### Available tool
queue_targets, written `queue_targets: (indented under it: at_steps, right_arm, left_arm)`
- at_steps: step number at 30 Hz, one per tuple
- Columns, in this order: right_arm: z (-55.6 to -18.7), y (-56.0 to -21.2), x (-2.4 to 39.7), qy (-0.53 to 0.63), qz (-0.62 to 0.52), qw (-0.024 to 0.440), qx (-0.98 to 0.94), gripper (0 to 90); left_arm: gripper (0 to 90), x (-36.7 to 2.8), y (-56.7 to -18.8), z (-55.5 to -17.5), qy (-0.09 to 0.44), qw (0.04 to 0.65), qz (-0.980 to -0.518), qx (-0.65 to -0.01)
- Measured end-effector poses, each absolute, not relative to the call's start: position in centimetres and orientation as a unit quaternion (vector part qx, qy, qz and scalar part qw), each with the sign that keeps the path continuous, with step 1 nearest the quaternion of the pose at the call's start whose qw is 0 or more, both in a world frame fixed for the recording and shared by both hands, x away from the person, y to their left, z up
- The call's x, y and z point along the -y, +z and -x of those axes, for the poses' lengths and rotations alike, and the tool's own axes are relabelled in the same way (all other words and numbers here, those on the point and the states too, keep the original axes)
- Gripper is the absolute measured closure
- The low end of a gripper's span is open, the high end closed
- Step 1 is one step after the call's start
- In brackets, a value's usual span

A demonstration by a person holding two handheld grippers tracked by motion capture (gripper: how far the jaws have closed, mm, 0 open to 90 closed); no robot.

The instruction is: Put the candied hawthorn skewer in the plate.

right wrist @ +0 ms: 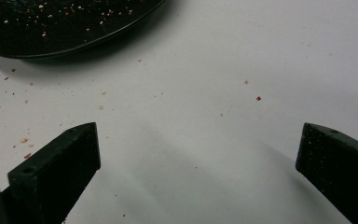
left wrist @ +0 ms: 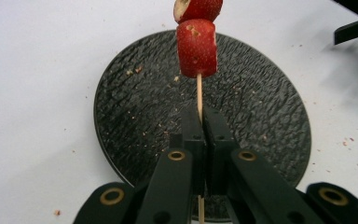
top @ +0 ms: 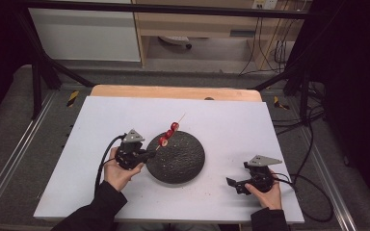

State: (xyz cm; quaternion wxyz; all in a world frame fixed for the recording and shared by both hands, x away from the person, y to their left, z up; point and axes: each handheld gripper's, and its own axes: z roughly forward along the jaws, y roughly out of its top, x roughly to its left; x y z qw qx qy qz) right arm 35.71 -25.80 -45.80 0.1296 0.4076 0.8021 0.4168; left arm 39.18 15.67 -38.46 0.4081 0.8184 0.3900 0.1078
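My left tongs (left wrist: 199,140) are pinched tight on the bare lower end of a thin wooden skewer (left wrist: 198,95), gripping it just below the lowest strawberry piece (left wrist: 196,48). In the high view the skewer (top: 169,133) slants up and away from the left tongs (top: 147,155) over the far left edge of the black plate (top: 183,163), carrying what look like three red pieces, though they are small there and I may be miscounting. My right tongs (top: 232,184) stand wide apart with nothing between them, low over the white tabletop (top: 221,125) at the near right, well apart from the plate.

I judge the skewer to be light but thin and easy to snap or twist, so the hold belongs on the bare wood close under the fruit, as I have it now. The strawberry pieces are soft and wet; squeezing them would bruise or split them, and they could slide along the stick. If the right tongs come in, I would push gently on a flat cut face, not clamp. The plate's textured surface (left wrist: 261,116) has crumbs scattered on it, and more specks lie on the tabletop (right wrist: 205,116) near the plate's rim (right wrist: 98,39).
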Motion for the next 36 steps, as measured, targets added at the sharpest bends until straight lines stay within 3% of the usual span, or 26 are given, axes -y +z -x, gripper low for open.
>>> queue_targets:
  at_steps: [22,36]
  right_arm:
    - [-35.5,-45.7,26.4,0.423,-0.411,0.128,-0.797,0.5]
    - [-35.5,-45.9,26.4,0.423,-0.416,0.128,-0.795,0.5]
  left_arm:
    - [88.2,-13.5,-41.9,-39.5,0.095,0.322,-0.85,-0.405]
    - [88.1,-12.8,-42.6,-39.1,0.109,0.306,-0.858,-0.398]
